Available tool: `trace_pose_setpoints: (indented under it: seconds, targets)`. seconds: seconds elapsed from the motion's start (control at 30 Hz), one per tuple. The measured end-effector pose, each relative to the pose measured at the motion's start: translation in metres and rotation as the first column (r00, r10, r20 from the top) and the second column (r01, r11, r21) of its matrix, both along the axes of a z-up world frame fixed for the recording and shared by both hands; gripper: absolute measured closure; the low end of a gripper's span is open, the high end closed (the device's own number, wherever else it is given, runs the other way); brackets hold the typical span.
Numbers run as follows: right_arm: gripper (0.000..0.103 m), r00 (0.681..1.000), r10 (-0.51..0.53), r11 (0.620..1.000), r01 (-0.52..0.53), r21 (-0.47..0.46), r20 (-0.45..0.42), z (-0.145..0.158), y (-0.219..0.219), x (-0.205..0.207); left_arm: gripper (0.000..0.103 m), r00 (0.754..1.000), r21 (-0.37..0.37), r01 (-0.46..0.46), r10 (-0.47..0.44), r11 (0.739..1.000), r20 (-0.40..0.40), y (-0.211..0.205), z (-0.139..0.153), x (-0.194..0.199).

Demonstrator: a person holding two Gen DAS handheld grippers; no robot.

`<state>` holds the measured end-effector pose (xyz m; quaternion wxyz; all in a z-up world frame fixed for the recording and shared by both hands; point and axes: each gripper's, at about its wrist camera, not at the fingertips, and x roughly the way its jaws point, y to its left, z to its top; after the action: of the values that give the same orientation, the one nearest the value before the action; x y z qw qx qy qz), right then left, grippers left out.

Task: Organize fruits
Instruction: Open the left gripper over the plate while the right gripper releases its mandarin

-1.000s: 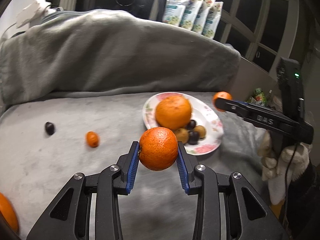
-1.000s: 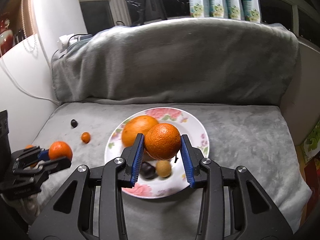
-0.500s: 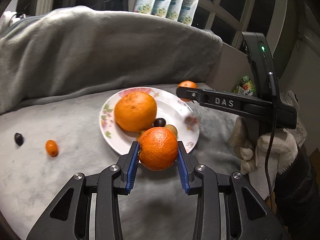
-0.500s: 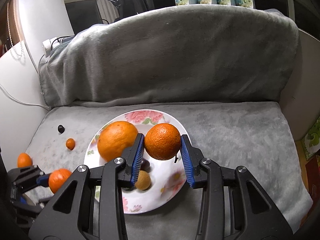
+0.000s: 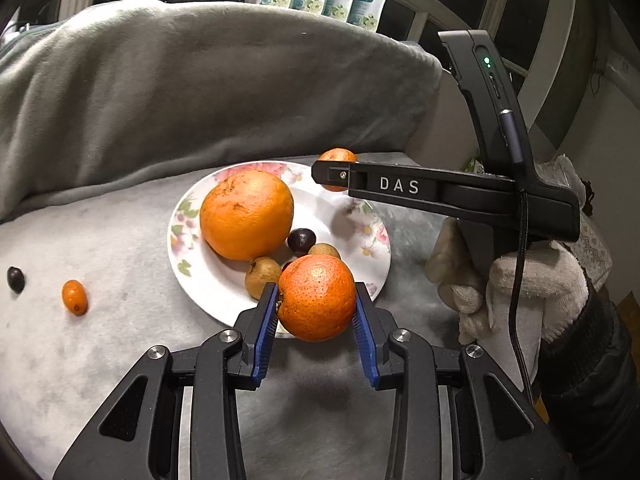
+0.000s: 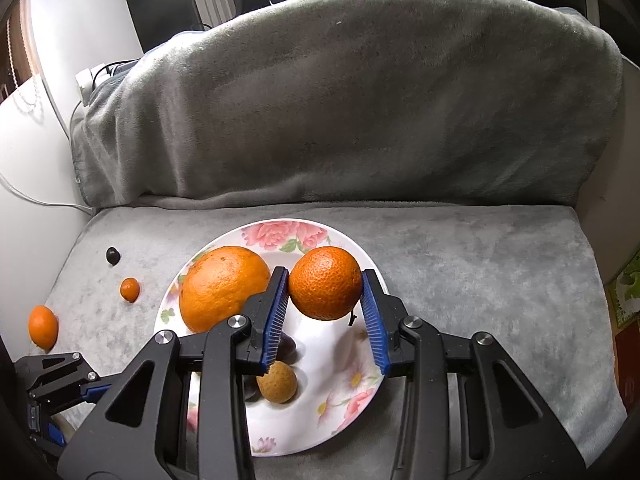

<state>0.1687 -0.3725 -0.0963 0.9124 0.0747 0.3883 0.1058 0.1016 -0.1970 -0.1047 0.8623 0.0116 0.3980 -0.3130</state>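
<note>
My left gripper (image 5: 316,304) is shut on a pitted orange (image 5: 316,298), held over the near rim of a floral plate (image 5: 178,236). On the plate lie a large orange (image 5: 246,214), a dark fruit (image 5: 301,239) and two small brown fruits (image 5: 262,276). My right gripper (image 6: 325,276) is shut on a second orange (image 6: 325,282), held above the plate (image 6: 360,396) beside the large orange (image 6: 222,288). The left wrist view shows that gripper side-on, with its orange (image 5: 338,155) over the plate's far edge.
On the grey blanket (image 6: 480,264) left of the plate lie a kumquat (image 5: 74,297), a small dark fruit (image 5: 16,279) and another orange (image 6: 43,326). A gloved hand (image 5: 528,280) holds the right gripper. The blanket-draped backrest (image 6: 360,100) rises behind.
Both grippers have come closer to the plate with their oranges still gripped. In the left wrist view the plate has shifted from the right to under the held orange.
</note>
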Motion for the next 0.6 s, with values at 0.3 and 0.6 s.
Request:
trace_pose_setpoints:
  seconds: [0.3, 0.6]
  targets:
    - [0.064, 1.0, 0.001, 1.0, -0.001, -0.01, -0.002, -0.0007, -0.0014, -0.0002, 0.068, 1.0, 0.009, 0.009, -0.009, 1.0, -0.002, -0.0082, -0.0034, 0.0003]
    - [0.019, 0.999, -0.001, 1.0, 0.002, -0.023, 0.047, 0.009, 0.001, -0.0074, 0.028, 0.999, -0.004, -0.007, 0.007, 1.0, 0.043, -0.0068, 0.0015, -0.002]
